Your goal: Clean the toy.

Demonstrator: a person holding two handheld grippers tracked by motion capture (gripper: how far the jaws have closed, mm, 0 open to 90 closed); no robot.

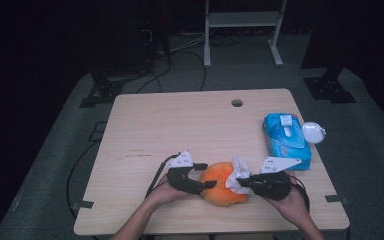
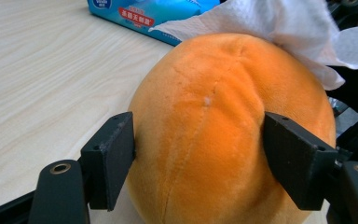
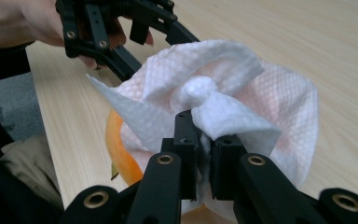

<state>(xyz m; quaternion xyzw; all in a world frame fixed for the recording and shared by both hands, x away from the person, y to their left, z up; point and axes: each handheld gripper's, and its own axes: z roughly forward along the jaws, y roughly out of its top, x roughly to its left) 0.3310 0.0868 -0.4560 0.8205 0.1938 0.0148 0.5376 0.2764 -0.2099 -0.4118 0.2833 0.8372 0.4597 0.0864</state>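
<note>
Orange plush ball (image 1: 221,184) rested near the table's (image 1: 180,125) six o'clock edge, clasped at its nine o'clock side by the left gripper (image 1: 203,176), jaws pressed on both flanks, white tissue (image 1: 239,172) pinched tight by the right gripper (image 1: 242,183) at the ball's three o'clock, blue wipes pack (image 1: 286,140) lay toward two o'clock.

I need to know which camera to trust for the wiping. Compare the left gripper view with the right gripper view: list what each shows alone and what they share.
Left gripper view alone: the blue wipes pack on the table beyond the toy, and the left tool with its pads against both flanks of the orange plush toy.

Right gripper view alone: the right tool pinched shut on the bunched white tissue, and the person's hand behind.

Both: the tissue lying on the orange toy and the pale wooden table.
</note>
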